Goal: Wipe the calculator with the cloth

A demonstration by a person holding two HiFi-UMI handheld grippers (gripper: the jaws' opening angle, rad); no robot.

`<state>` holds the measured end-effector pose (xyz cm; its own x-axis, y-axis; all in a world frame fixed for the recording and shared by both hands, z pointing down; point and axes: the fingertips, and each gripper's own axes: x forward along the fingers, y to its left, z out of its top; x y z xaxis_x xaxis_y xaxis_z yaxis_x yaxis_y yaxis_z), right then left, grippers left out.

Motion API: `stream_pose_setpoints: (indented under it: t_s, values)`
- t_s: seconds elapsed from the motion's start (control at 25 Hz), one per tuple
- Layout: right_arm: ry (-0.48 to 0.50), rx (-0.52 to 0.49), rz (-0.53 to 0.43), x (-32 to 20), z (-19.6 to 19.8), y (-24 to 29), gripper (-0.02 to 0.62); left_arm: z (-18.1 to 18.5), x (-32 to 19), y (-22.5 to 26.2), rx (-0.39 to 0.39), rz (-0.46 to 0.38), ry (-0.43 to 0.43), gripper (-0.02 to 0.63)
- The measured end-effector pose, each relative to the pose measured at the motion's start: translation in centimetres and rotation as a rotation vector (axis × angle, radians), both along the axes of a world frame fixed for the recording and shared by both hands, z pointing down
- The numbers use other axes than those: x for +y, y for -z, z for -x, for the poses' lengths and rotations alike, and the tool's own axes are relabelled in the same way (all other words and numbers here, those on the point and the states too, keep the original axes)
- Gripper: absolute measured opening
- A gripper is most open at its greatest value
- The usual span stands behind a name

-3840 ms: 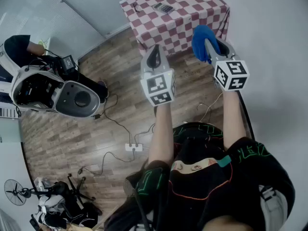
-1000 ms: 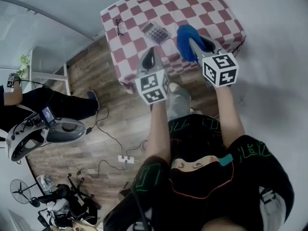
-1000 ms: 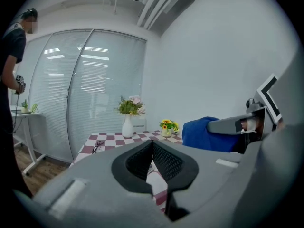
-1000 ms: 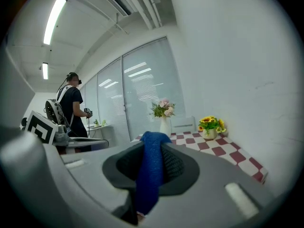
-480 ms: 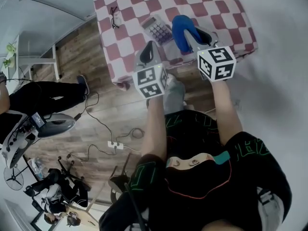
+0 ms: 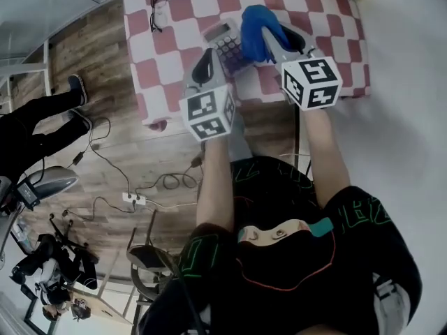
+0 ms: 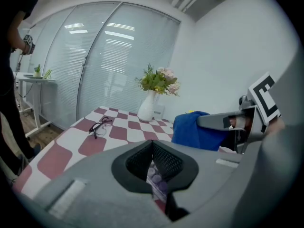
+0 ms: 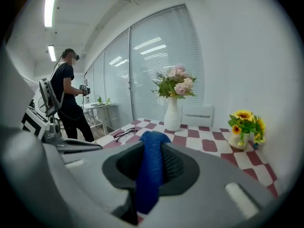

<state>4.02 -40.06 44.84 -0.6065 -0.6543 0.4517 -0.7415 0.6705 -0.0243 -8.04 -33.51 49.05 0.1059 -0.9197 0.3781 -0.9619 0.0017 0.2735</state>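
Observation:
A grey calculator (image 6: 225,45) with purple keys lies near the front edge of the red-and-white checked table (image 6: 181,5). My right gripper (image 6: 271,32) is shut on a blue cloth (image 6: 260,21), which hangs just right of the calculator's far end. In the right gripper view the cloth (image 8: 151,167) fills the gap between the jaws. My left gripper (image 6: 207,54) is shut with nothing in it, its tip at the calculator's near left side. A strip of calculator keys (image 7: 157,179) shows past the jaws in the left gripper view.
Black glasses (image 6: 155,5) lie at the table's left. A white vase of flowers (image 7: 148,106) stands at the back, and a small pot of yellow flowers (image 8: 241,131) at the right. A person (image 8: 69,103) stands left of the table. Cables and a power strip (image 6: 133,198) lie on the wooden floor.
I have walked up to the table. Both grippers now reach over its front edge, and the blue cloth has come up beside the calculator. Both grippers' states are unchanged.

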Motion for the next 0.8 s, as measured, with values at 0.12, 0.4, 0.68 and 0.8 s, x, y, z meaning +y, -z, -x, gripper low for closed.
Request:
stream_pose_setpoints:
  t_s: [0.12, 0.4, 0.68, 0.8]
  values:
    - [0.019, 0.032, -0.002, -1.5, 0.6, -0.9, 0.077, 0.9, -0.5, -0.8, 0.005, 0.002, 0.032, 0.009]
    - [0.125, 0.075, 0.009, -3.3, 5.2, -3.9, 0.077, 3.2, -1.5, -2.1, -0.008, 0.022, 0.074, 0.009]
    - [0.303, 0.186, -0.029, -1.3, 10.1, -6.3, 0.077, 5.7, -1.3, -1.8, -0.006, 0.002, 0.137, 0.009]
    - [0.395, 0.249, -0.037, 0.4, 11.5, -7.5, 0.077, 6.5, -1.5, -1.0, -0.01, -0.018, 0.161, 0.009]
